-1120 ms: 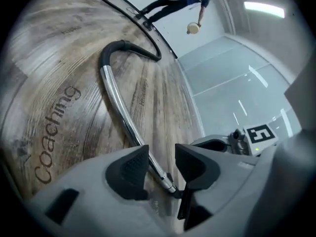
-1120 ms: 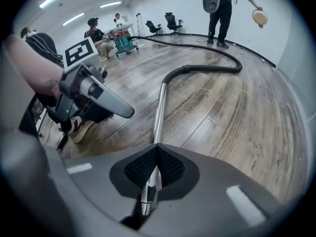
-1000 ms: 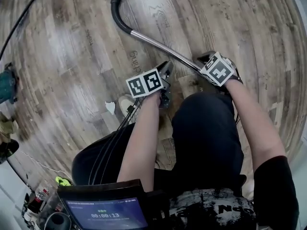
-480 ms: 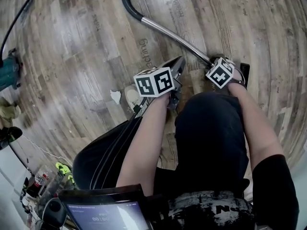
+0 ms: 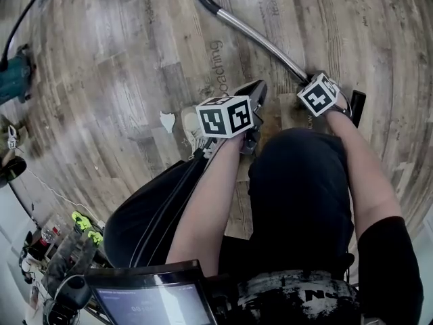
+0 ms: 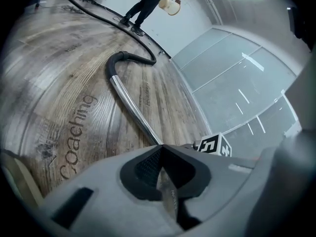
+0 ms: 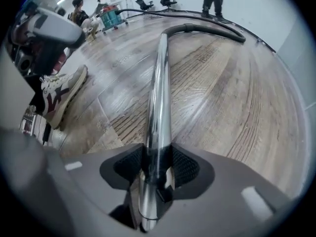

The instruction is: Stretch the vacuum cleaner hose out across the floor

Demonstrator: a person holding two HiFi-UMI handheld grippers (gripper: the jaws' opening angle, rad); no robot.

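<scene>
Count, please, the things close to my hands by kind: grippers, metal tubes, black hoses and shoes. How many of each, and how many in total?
grippers: 2 (left gripper shut and empty; right gripper, whose jaws have just been closing, grips the metal tube)
metal tube: 1
black hose: 1
shoe: 1
Total: 5

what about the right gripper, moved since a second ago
Yes: the right gripper sank toward the floor, its cube smaller against the coaching print; jaws just closing on the tube.
</scene>
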